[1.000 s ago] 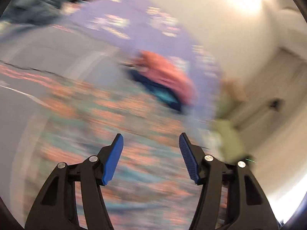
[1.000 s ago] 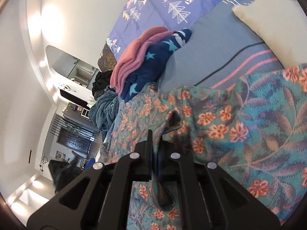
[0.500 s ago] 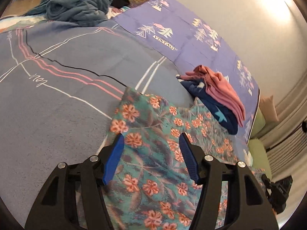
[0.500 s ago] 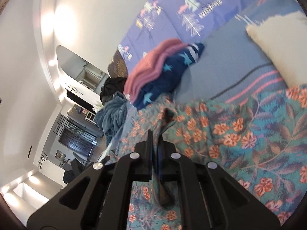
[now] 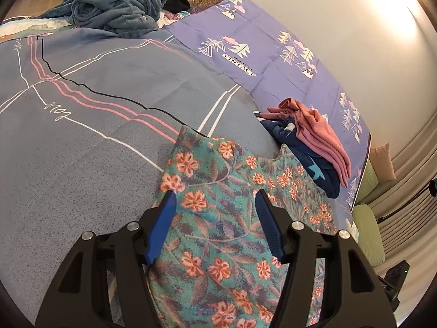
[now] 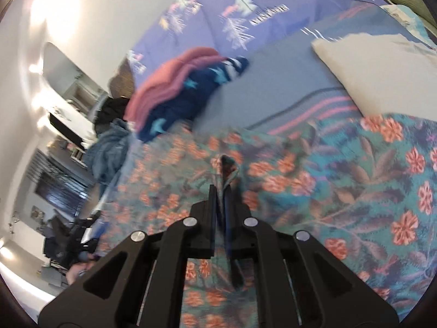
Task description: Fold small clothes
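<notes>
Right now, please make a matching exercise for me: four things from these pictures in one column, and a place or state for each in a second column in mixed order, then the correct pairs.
Things
1. left gripper
2. right gripper
3. folded pink garment
4. crumpled grey-blue fleece blanket

Places or states
A. lies on top of the dark blue star-print garment
B. jaws apart, above the teal floral cloth
C. heaped at the far end of the bed
D. jaws closed on a pinch of the teal floral cloth

Pairs: 1-B, 2-D, 3-A, 4-C
</notes>
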The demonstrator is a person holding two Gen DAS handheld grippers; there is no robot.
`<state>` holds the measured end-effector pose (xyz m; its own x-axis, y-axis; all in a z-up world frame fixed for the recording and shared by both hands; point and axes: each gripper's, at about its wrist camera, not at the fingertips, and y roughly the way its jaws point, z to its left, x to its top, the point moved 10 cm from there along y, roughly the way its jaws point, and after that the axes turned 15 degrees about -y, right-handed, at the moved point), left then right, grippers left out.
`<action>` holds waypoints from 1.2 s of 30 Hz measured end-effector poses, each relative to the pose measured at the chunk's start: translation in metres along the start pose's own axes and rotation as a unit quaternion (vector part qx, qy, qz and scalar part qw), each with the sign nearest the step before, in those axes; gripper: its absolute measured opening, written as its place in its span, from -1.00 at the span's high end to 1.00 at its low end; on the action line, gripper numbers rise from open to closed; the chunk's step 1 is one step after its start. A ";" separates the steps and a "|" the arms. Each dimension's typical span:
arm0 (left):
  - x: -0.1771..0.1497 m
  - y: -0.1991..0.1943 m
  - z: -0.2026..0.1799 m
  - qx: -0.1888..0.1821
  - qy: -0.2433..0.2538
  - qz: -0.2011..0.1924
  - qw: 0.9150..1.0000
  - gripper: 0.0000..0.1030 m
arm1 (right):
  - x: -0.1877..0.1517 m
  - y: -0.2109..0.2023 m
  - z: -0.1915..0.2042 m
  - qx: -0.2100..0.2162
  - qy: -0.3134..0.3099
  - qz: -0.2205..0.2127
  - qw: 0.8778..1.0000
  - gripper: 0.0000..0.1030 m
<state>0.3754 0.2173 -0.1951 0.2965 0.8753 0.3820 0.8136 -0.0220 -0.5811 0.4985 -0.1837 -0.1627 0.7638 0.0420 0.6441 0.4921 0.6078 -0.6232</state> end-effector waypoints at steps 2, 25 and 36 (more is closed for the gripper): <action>0.002 -0.003 0.000 -0.011 -0.007 -0.001 1.000 -0.20 | -0.001 -0.005 -0.013 -0.024 0.019 -0.006 1.000 0.29; -0.038 -0.038 0.008 0.000 0.021 0.033 0.999 -0.06 | 0.021 -0.029 0.003 0.000 -0.009 -0.059 0.998 -0.05; -0.040 -0.043 -0.070 -0.021 0.058 0.024 0.998 -0.15 | 0.024 -0.046 -0.017 0.027 0.054 -0.082 0.995 -0.30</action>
<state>0.3634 0.1491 -0.1345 0.3896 0.8108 0.4368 0.8169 -0.0853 -0.5705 0.5013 -0.2242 -0.1259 0.7172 -0.1443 0.6818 0.5928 0.6407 -0.4880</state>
